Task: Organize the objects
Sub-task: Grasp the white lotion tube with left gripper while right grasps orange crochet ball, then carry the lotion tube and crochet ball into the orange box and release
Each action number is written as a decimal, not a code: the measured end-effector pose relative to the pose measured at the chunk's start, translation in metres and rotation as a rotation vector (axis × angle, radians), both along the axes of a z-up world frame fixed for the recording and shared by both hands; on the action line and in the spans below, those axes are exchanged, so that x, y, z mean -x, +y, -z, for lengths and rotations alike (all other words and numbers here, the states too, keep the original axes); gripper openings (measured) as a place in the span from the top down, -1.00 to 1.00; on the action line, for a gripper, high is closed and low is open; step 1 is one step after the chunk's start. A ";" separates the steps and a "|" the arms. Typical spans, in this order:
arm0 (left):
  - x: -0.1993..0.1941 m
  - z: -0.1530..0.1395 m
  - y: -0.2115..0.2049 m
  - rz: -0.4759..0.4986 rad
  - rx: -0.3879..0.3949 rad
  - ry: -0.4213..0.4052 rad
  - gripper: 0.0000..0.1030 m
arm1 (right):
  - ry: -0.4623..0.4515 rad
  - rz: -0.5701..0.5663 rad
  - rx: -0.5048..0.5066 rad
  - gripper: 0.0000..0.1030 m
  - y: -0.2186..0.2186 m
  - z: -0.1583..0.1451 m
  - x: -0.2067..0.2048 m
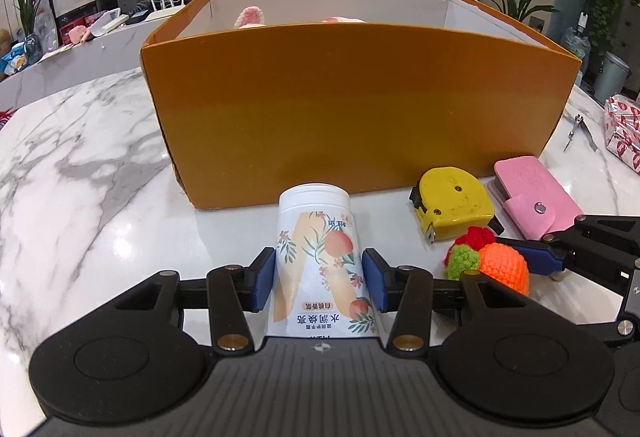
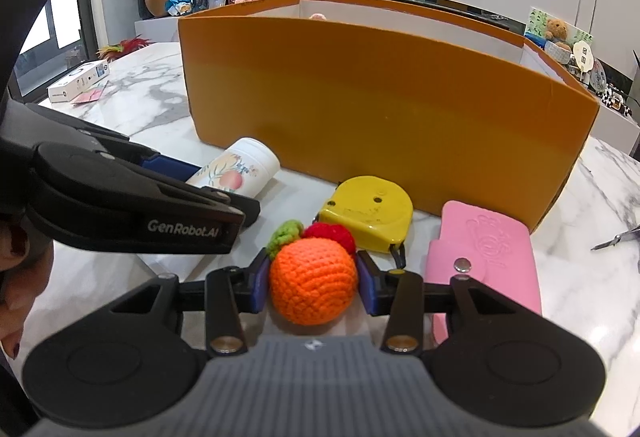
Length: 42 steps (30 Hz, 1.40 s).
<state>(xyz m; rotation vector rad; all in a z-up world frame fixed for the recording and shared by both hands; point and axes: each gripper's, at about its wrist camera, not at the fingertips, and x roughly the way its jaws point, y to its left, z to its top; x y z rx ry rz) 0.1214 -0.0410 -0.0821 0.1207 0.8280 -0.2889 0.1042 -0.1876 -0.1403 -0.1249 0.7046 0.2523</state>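
A white bottle with a peach print (image 1: pixel 320 261) lies on the marble table (image 1: pixel 80 157), its cap end toward the orange cardboard box (image 1: pixel 352 117). My left gripper (image 1: pixel 320 275) is shut on the bottle's sides. The right gripper (image 2: pixel 314 283) is shut on a crocheted orange fruit (image 2: pixel 314 285) that has small green and red crocheted pieces attached behind it. In the right wrist view the bottle (image 2: pixel 236 173) shows at the left, partly hidden by the left gripper's body. Pink soft items peek over the box's rim; the rest of its inside is hidden.
A yellow tape measure (image 2: pixel 368 213) and a pink snap case (image 2: pixel 488 257) lie between the fruit and the box wall (image 2: pixel 380 109). Scissors (image 2: pixel 616 237) rest at the right. A small white carton (image 2: pixel 80 77) sits far left, a red patterned package (image 1: pixel 624 129) far right.
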 end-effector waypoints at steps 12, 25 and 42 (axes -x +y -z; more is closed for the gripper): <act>0.002 -0.009 0.005 -0.034 0.006 0.005 -0.05 | 0.012 0.006 0.009 0.12 -0.003 -0.003 0.004; 0.016 -0.018 0.001 -0.020 -0.011 0.007 -0.05 | 0.020 0.022 0.026 0.12 -0.004 -0.012 0.012; 0.050 -0.059 0.019 -0.067 0.021 0.046 -0.05 | 0.014 0.040 0.009 0.12 0.001 -0.054 0.041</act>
